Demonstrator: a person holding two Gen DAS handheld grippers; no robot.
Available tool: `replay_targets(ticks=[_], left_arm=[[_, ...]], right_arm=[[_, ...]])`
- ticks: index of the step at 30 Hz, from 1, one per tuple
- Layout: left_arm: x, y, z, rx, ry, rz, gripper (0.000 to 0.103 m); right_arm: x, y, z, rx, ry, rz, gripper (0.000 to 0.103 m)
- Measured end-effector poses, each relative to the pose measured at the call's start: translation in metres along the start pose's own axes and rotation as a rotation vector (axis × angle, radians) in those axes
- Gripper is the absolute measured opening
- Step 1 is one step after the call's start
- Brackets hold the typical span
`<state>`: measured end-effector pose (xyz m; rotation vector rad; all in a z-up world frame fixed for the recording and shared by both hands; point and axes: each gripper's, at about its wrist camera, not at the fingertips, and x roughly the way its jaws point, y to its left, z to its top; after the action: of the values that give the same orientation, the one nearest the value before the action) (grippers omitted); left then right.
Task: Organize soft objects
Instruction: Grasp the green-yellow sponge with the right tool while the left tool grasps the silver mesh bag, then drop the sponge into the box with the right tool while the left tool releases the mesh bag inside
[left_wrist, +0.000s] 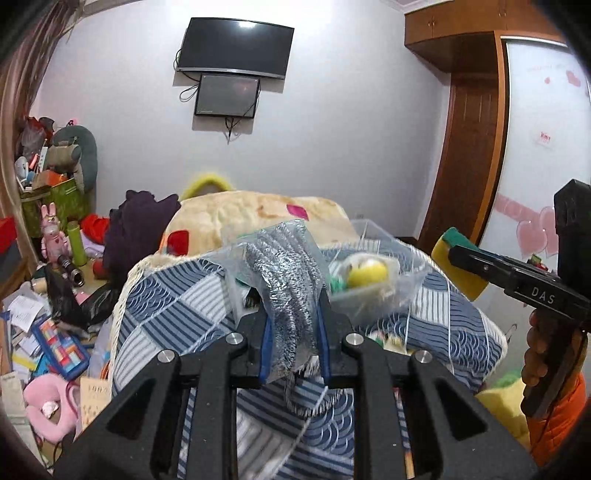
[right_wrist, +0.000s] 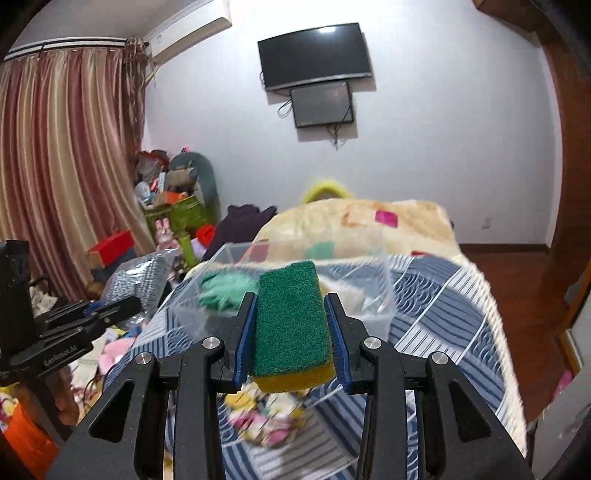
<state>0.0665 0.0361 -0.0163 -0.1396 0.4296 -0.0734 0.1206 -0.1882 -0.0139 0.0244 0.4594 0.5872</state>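
Observation:
My left gripper (left_wrist: 293, 306) is shut on a grey knitted cloth in a clear plastic bag (left_wrist: 288, 280) and holds it above the blue patterned bedspread (left_wrist: 177, 295). My right gripper (right_wrist: 291, 299) is shut on a green and yellow sponge (right_wrist: 290, 321), which also shows in the left wrist view (left_wrist: 458, 266). A clear plastic box (right_wrist: 373, 291) stands on the bed just beyond both grippers. It holds a green fluffy item (right_wrist: 225, 290) and a yellow round soft toy (left_wrist: 367, 271). The bagged cloth also shows at the left of the right wrist view (right_wrist: 140, 278).
A cream blanket with coloured patches (right_wrist: 351, 221) lies further up the bed, with a purple garment (left_wrist: 136, 229) beside it. The floor at the left is cluttered with toys, papers and boxes (left_wrist: 55, 350). A wooden wardrobe (left_wrist: 465, 147) stands at the right. Two screens (left_wrist: 232, 48) hang on the wall.

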Motion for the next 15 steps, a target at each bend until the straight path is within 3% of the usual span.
replay_targets(ticks=[8,15], left_arm=[[0.037,0.006,0.019,0.002,0.024,-0.007,0.02],[0.077,0.006,0.016,0.012,0.101,0.007,0.02]], right_arm=[[0.019,-0.019,0.027,0.018,-0.031,-0.067,0.033],[0.055,-0.028,0.03,0.021,0.031,-0.098,0.033]])
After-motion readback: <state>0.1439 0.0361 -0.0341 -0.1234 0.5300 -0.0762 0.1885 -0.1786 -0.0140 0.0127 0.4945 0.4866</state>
